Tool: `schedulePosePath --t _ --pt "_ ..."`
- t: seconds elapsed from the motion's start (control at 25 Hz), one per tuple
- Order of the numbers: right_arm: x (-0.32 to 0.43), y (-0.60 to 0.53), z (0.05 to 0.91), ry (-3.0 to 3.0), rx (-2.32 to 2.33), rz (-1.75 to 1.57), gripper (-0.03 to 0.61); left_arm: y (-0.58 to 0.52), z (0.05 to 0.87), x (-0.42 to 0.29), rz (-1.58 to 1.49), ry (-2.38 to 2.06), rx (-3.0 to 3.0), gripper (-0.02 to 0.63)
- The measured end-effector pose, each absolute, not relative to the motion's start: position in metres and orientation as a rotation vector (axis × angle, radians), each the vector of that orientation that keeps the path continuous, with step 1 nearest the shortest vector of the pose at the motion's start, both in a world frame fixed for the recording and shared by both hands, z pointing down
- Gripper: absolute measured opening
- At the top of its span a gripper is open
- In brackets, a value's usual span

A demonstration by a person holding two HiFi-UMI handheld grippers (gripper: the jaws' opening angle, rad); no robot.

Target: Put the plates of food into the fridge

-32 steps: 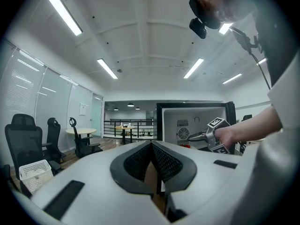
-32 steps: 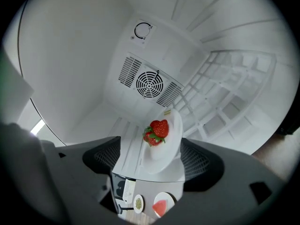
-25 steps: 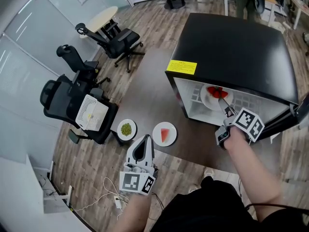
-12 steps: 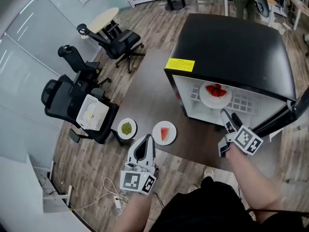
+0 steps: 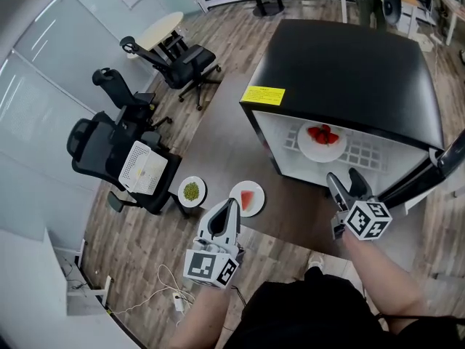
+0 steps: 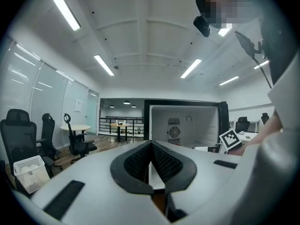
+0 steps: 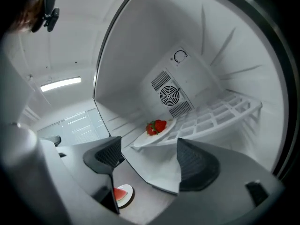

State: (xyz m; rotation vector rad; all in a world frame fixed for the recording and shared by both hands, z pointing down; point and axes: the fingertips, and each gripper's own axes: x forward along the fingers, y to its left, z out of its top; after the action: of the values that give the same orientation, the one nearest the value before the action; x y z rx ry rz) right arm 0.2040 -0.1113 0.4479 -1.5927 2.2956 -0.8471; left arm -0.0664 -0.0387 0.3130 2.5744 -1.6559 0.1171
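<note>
Strawberry plate (image 5: 320,153) sits on the fridge (image 5: 349,71) shelf, right hand-held gripper (image 5: 343,178) wide and empty just outside, left hand-held gripper (image 5: 231,204) pinched shut near the watermelon plate (image 5: 256,208) on the table (image 5: 225,144), so reaching in without opening could shove it off the edge.

Black office chairs (image 5: 109,147) and a round table (image 5: 158,26) stand on wood floor (image 5: 127,242) beside a glass wall (image 5: 43,86), under strip lights (image 6: 104,64).

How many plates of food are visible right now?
3. The strawberry plate sits on the fridge shelf; the watermelon plate and the plate of green food lie side by side outside, ahead of the left gripper. None appears hidden.
</note>
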Motion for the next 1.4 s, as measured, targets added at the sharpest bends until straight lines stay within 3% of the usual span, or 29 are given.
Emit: schedulePosePath --t 0.56,1.4 --pt "0.187 -0.099 0.464 2.318 -1.637 -0.852 0.379 -0.041 0.309 -0.083 0.072 -1.640 2.620 0.003" --pt "0.033 -0.086 0.499 2.210 -1.846 -0.944 0.379 -0.086 0.346 -0.266 0.047 -1.480 2.656 0.003"
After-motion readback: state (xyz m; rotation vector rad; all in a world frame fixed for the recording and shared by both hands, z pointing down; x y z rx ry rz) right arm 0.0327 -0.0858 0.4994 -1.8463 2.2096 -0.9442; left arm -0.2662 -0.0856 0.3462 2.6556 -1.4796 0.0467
